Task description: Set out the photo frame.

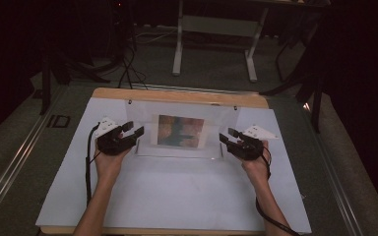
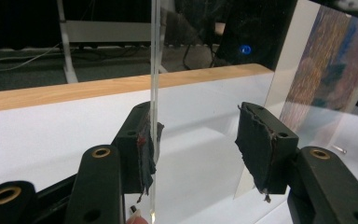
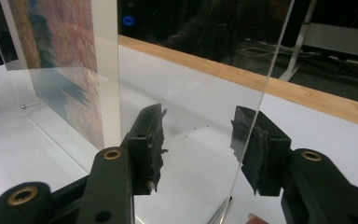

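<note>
On the white table [image 1: 177, 196], a clear frame [image 1: 142, 110] holding a picture [image 1: 178, 130] stands upright between the left gripper [image 1: 134, 129] and right gripper [image 1: 225, 135], each with jaws apart around a side edge

A clear acrylic frame [image 1: 179, 130] stood upright between the two grippers, blocking the space between them. The left gripper [image 1: 134, 129] had one pane edge [image 2: 154, 93] against its left pad, with open room across to its right pad. The right gripper [image 1: 225, 135] straddled the opposite edge [image 3: 261, 98] with jaws apart. Bare white table [image 1: 177, 191] lay free behind both hands.
</note>
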`<state>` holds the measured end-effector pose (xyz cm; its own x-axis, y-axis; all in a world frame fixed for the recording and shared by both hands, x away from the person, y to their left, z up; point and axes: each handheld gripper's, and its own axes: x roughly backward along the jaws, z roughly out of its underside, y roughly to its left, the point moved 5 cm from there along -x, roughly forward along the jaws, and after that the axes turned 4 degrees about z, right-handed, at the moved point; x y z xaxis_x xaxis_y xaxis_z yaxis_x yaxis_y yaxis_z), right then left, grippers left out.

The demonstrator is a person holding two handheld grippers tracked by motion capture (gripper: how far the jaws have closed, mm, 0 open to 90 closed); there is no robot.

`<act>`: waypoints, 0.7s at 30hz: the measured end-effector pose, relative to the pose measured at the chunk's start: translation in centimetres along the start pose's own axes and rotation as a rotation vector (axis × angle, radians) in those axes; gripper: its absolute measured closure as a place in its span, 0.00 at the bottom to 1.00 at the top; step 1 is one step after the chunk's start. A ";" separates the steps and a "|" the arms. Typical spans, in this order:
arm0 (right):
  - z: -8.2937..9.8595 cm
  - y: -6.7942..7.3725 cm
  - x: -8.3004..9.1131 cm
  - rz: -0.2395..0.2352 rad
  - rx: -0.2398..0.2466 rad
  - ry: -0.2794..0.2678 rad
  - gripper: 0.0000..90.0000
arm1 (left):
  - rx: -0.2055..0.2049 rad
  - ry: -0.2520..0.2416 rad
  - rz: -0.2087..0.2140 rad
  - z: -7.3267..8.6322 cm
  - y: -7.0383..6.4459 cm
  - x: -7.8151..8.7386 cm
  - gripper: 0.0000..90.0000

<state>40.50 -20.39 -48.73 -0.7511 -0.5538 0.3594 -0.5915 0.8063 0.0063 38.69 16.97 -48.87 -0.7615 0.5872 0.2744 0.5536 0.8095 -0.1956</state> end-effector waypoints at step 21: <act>0.3 -0.5 0.4 -0.050 0.012 -0.003 0.54 | 0.023 0.005 -0.009 0.6 0.7 1.1 0.50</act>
<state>40.41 -21.10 -48.85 -0.7211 -0.5942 0.3563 -0.6319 0.7749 0.0135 38.06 18.17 -49.28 -0.7644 0.5802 0.2811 0.5392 0.8144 -0.2147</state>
